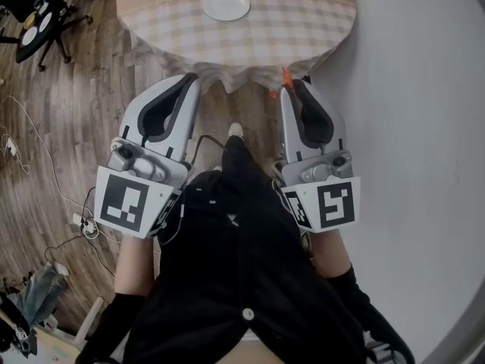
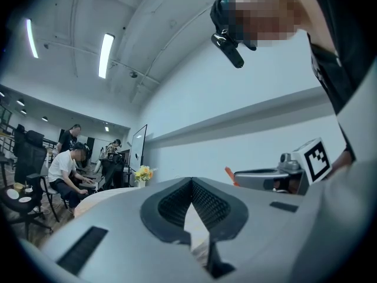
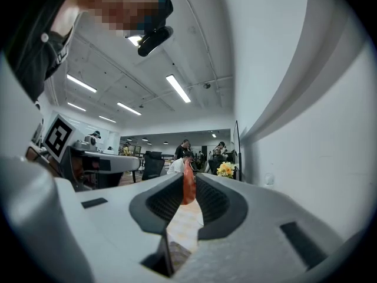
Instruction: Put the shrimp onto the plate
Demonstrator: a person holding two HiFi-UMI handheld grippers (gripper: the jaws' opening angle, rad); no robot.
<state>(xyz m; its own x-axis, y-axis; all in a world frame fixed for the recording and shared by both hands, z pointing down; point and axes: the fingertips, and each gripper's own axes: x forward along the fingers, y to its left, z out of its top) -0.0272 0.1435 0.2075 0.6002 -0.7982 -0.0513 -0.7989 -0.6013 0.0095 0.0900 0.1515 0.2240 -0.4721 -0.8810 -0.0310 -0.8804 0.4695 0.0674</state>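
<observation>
A white plate (image 1: 226, 4) lies on a round table (image 1: 303, 29) with a checked cloth, at the top of the head view. My right gripper (image 1: 290, 88) is held level short of the table's near edge, shut on an orange shrimp (image 1: 285, 76) that sticks up from its tips. The right gripper view shows the shrimp (image 3: 188, 186) pinched upright between the jaws of the right gripper (image 3: 188, 178). My left gripper (image 1: 191, 78) is level beside it, also short of the table. Its jaws meet at the tips of the left gripper (image 2: 191, 181) with nothing in them.
A black office chair (image 1: 42, 21) stands on the wood floor at the upper left, with cables (image 1: 15, 146) lying below it. A pale wall (image 1: 424, 89) runs along the right. A vase of yellow flowers (image 3: 225, 169) stands on the table. People sit at desks far behind.
</observation>
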